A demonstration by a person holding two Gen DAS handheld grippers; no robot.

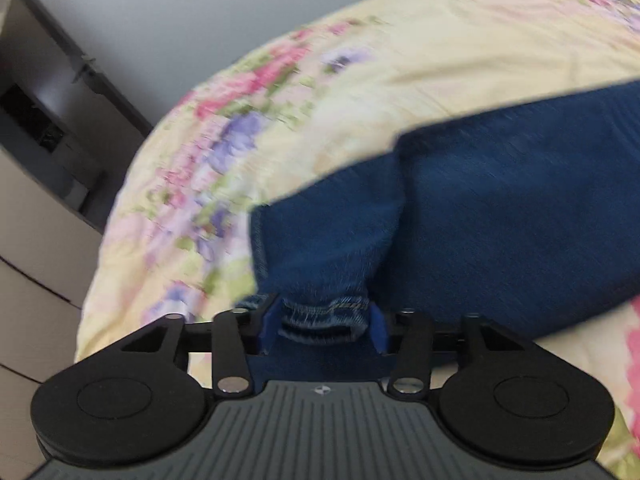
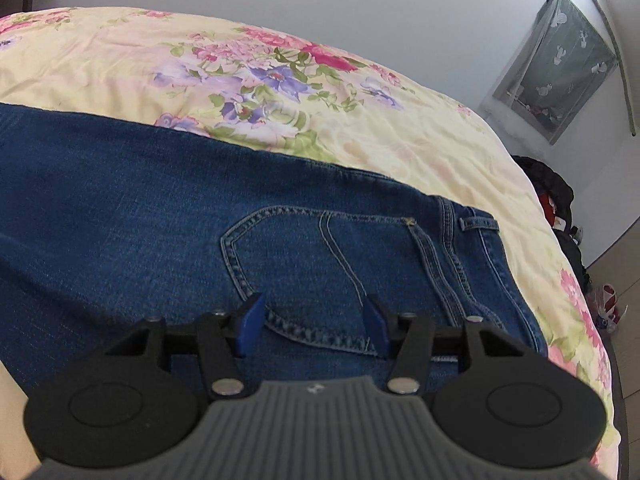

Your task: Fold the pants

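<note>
The left hand-held gripper (image 1: pixel 324 326) pinches the jeans (image 1: pixel 500 208) hem to carry it over, while the right hand-held gripper (image 2: pixel 314 326), spread, hovers above the back pocket (image 2: pixel 320 272) on the bed (image 2: pixel 400 140).

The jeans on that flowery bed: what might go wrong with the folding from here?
The left gripper pinches only the bunched hem of the jeans, so the hem could slip out as it is carried over. The right gripper is open over the back pocket and pins nothing, so the waist end may slide on the bedspread and the fold land crooked.
</note>
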